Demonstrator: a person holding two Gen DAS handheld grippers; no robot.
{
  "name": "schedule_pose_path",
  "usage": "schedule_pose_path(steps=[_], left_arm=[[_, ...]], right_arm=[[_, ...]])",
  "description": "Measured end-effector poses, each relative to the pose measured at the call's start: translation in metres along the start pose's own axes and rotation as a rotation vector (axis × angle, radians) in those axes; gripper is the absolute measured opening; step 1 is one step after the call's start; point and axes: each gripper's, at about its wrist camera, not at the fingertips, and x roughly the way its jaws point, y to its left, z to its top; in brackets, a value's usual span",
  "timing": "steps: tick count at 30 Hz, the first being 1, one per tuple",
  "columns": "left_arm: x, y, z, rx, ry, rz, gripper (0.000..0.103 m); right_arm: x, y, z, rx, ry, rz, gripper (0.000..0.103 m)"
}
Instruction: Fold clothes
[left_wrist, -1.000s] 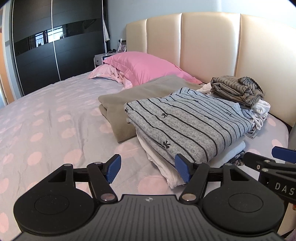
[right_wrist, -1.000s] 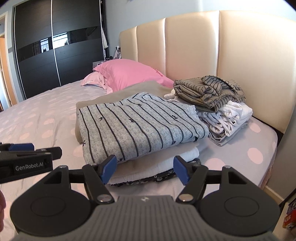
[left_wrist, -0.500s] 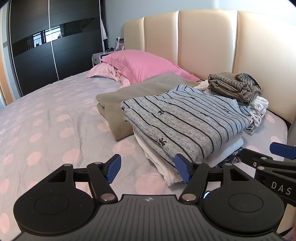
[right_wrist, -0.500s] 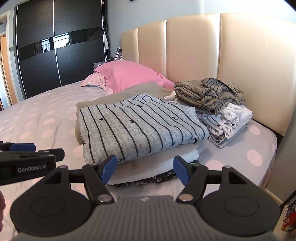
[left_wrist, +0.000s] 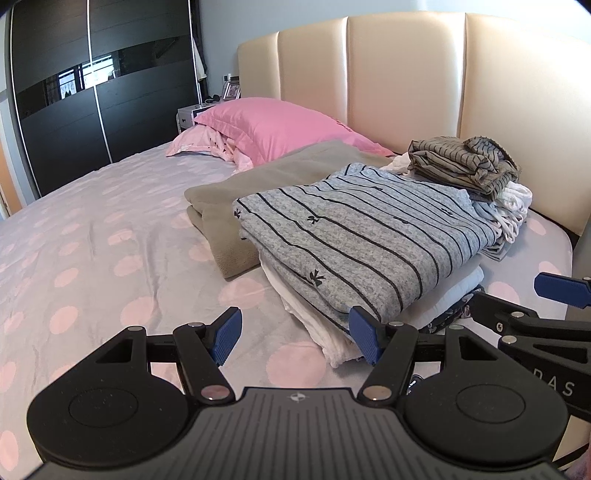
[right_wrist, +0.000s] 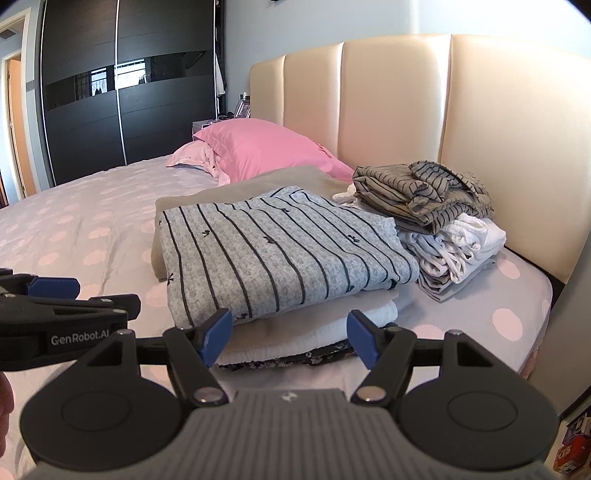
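Both grippers were held above the near edge of the bed (left_wrist: 92, 229), side by side. Left gripper (left_wrist: 295, 334) had its blue pads spread wide with nothing between them, and right gripper (right_wrist: 290, 336) stood likewise spread and empty. Neither touched any cloth.

On the polka-dot sheet lay a folded grey striped top (left_wrist: 362, 236), resting flat on a stack of white and dark patterned garments (right_wrist: 317, 332). Under and behind that stack was a folded beige blanket (left_wrist: 221, 206). Just beside the top, against the cream headboard (right_wrist: 388, 110), stood a second pile (right_wrist: 454, 251) of pale folded items, with a loosely folded olive striped garment (right_wrist: 417, 192) on its top. Pink pillows (left_wrist: 266, 129) lay further along the headboard, near a dark wardrobe (left_wrist: 92, 92).
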Motion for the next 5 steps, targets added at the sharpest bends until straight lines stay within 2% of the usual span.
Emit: schedule_pose_path(steps=[5], left_arm=[[0.0002, 0.0001, -0.0005, 0.000, -0.004, -0.004, 0.063]], right_arm=[[0.0004, 0.0021, -0.0004, -0.019, -0.002, -0.001, 0.072]])
